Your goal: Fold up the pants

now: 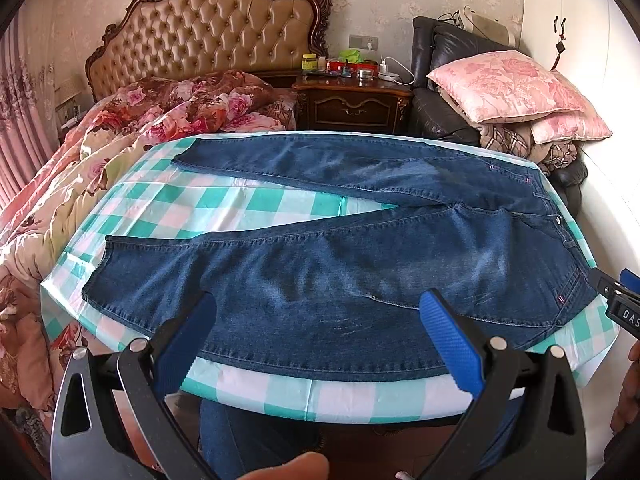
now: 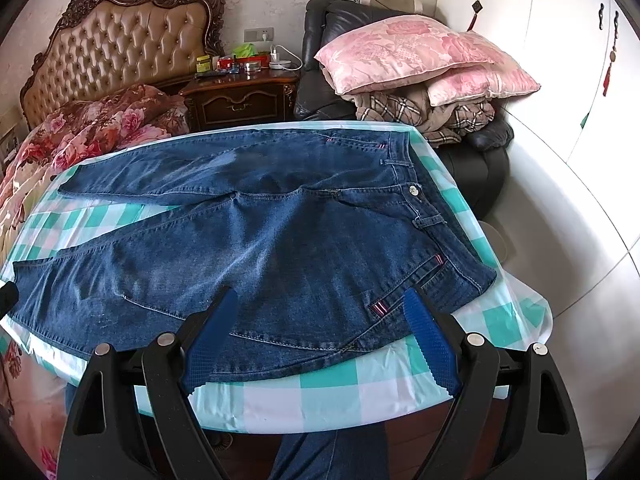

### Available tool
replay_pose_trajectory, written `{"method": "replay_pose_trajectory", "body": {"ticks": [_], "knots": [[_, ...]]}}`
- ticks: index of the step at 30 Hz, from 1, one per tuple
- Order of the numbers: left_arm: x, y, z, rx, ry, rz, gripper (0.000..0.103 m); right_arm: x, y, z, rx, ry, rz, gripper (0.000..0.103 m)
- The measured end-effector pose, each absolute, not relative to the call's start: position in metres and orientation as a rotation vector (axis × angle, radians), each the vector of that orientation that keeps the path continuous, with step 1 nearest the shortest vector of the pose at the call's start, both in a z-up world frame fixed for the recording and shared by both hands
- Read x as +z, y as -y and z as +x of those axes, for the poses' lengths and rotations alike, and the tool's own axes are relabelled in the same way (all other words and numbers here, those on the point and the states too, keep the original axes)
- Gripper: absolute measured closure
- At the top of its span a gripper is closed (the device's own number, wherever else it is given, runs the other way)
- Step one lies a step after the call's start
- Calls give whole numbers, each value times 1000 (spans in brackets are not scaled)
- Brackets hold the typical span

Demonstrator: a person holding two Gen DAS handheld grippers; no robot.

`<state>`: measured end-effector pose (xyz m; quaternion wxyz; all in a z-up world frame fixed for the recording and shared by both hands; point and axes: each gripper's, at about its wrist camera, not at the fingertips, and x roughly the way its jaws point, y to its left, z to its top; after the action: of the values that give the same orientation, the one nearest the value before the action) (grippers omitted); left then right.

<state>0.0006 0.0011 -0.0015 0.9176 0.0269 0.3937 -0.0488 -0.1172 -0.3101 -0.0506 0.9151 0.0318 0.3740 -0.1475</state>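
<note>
Left wrist cam: low at table's [image 1: 360,400] near edge, facing across the jeans [image 1: 320,280] toward the headboard [image 1: 200,36], over the near leg. Right wrist cam: same near edge, further right, by the waistband, aimed the same way. Both close. Shared: jeans, table, headboard, nightstand [image 2: 240,100], pillows [image 2: 400,52]. Right gripper's tip [image 1: 616,300] shows at left view's right edge.

We read only one piece of lettering: the white capitals "DAS", cut off by the picture's edge, on a small black plate on the right gripper [image 1: 618,300] that enters the left wrist view at about 3 o'clock. The jar labels on the nightstand [image 1: 352,98] at 12 o'clock are too small for us to read.
</note>
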Motion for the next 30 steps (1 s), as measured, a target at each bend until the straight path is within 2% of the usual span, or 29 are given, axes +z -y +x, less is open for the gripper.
{"method": "replay_pose_trajectory", "body": {"ticks": [30], "knots": [[-1,-2,2,-104,-806,54,1,-50,309,-115,-300,-768,66,21]]}}
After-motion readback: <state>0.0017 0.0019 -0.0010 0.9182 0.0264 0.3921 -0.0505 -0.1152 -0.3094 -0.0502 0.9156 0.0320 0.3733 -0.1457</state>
